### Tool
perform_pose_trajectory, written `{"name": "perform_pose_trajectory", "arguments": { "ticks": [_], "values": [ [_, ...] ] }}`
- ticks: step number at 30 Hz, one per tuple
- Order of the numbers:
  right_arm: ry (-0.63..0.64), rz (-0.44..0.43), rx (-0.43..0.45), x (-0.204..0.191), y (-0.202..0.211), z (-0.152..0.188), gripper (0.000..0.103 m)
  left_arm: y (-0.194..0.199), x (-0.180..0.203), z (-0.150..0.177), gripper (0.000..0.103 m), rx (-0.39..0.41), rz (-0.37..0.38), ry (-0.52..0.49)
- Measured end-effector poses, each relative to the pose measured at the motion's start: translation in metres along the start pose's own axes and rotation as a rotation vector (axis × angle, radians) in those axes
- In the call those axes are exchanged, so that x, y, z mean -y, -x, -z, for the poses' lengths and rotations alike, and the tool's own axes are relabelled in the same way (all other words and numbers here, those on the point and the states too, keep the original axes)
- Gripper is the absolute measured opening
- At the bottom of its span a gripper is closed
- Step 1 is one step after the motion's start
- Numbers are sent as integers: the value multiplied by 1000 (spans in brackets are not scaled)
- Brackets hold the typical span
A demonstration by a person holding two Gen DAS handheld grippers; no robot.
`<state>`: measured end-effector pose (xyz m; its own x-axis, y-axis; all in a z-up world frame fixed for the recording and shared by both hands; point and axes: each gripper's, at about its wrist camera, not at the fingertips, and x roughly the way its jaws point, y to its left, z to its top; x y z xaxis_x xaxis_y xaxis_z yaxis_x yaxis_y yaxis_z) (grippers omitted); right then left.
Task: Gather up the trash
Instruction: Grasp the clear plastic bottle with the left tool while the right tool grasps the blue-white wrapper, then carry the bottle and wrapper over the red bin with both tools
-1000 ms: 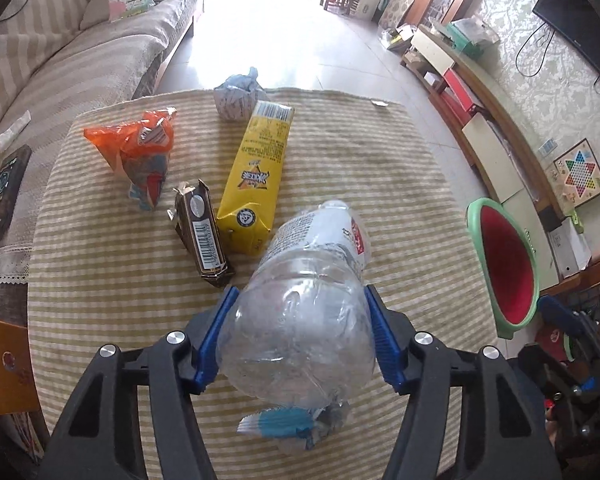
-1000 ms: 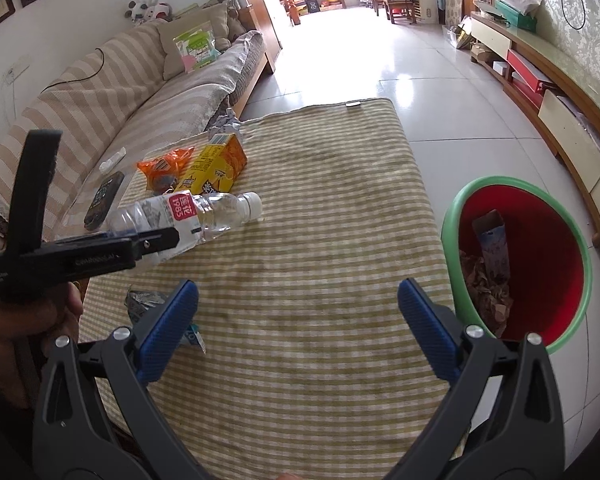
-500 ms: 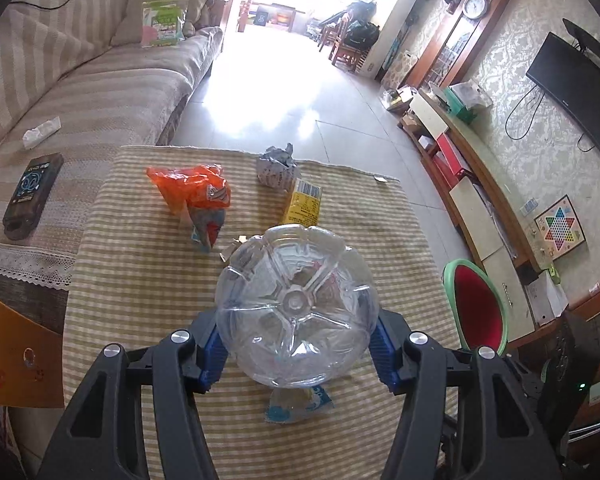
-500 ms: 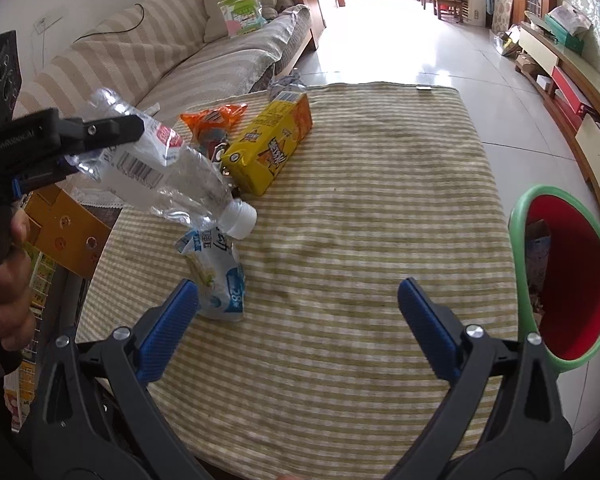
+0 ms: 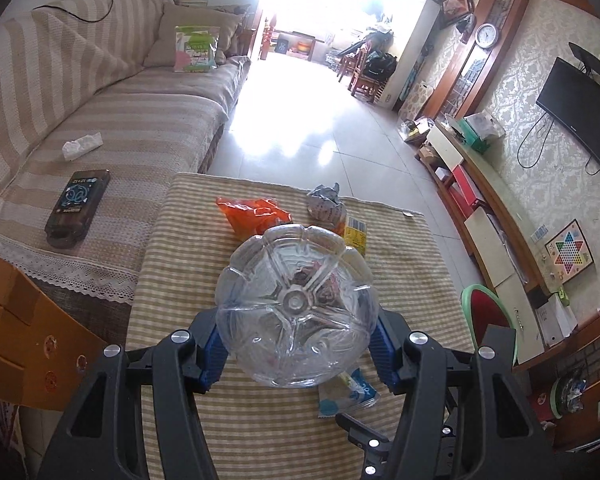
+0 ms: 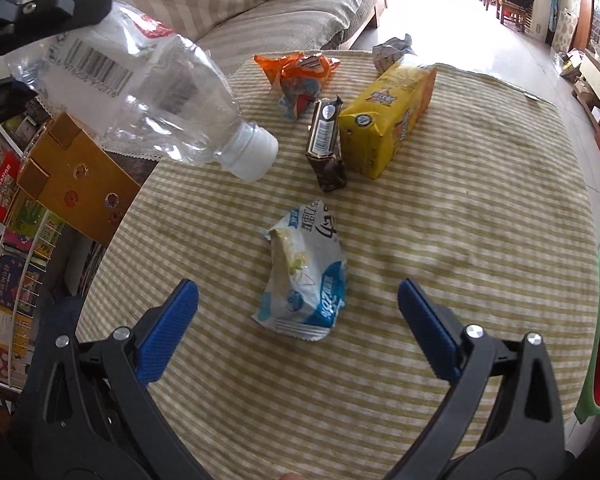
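The left gripper (image 5: 296, 354) clamped the empty plastic bottle (image 5: 296, 312) by its base, cap pointing away (light, crushable, slick). Ahead of the right gripper (image 6: 298, 312), spread wide, lay a soft white-and-blue wrapper (image 6: 306, 276); pinching its crumpled middle looked best.

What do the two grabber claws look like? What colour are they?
Both look alike. The left gripper and the right gripper have chunky black plastic arms with triangle-shaped cut-outs and shiny silver bolts. Each finger ends in a bright blue pad with a bumpy, textured face. No cables or sleeves show.
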<state>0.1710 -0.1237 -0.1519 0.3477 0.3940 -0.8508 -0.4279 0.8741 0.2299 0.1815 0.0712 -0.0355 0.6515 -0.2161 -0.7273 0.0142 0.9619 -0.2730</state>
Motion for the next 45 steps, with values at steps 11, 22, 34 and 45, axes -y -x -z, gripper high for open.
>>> {"name": "perform_pose_trajectory", "arguments": {
  "ticks": [11, 22, 34, 45],
  "values": [
    [-6, 46, -131, -13, -53, -9, 54, 4, -35, 5, 56, 5, -5, 33],
    [-32, 55, -55, -4, -12, -13, 28, 11, -29, 6, 56, 20, -14, 15],
    [-115, 77, 131, 38, 88, -14, 28, 15, 29, -7, 56, 34, 12, -68],
    [-218, 116, 257, 96, 159, -11, 28, 11, 112, -22, 56, 41, 47, -195]
  ]
}}
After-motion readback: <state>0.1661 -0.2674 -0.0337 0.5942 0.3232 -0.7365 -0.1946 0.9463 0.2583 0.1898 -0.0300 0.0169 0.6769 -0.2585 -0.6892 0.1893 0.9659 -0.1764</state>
